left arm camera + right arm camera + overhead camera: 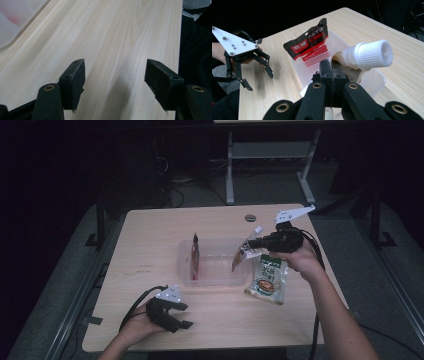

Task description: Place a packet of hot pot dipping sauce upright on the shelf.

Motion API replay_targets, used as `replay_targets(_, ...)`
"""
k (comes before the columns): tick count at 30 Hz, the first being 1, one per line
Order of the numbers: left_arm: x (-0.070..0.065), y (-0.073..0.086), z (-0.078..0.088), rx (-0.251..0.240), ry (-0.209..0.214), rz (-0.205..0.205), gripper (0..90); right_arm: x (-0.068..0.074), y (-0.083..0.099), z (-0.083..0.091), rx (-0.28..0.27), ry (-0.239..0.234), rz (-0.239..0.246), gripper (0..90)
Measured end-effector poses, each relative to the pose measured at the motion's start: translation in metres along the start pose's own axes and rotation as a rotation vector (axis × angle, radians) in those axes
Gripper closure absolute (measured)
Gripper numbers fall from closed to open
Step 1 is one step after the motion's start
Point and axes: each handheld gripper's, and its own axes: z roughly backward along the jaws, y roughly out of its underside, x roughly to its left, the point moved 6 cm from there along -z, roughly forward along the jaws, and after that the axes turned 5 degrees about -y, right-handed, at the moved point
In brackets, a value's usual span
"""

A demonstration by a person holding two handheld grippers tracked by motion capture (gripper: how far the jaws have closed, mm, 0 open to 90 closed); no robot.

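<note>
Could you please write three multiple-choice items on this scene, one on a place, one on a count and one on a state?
1. Where does the green packet lie?
A. in the bin
B. on the table, right of the clear bin
C. in the left gripper

2. How many pouches stand or hang inside the bin's outline?
A. none
B. two
C. four

3. How is the left gripper?
A. open, holding nothing
B. shut on a pouch
C. shut on a cap

Key: 1 B, it lies on bare wood. 2 B, the red pouch and the spouted pouch. 3 A, bare table shows between its pads.
</note>
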Motion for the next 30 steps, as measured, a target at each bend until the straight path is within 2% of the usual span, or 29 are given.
replay_targets(12,-0.002,0.000,-0.001,-0.003,0.008,0.010,32.6,0.002,-0.001,-0.018,0.030,-0.018,0.015,90.0)
replay_targets(15,-0.001,0.000,-0.001,0.004,0.006,0.000,32.6,0.002,-0.002,-0.021,0.031,-0.027,0.018,90.0)
replay_targets(23,-0.002,0.000,-0.001,0.005,0.007,0.004,32.6,0.003,-0.010,-0.036,0.060,-0.030,0.035,90.0)
replay_targets(29,-0.003,0.000,0.000,0.005,0.006,0.002,32.6,-0.001,-0.006,-0.047,0.081,-0.030,0.016,90.0)
replay_targets(30,-0.003,0.000,-0.001,-0.002,0.007,0.012,32.6,-0.004,-0.003,-0.051,0.087,-0.027,0.006,90.0)
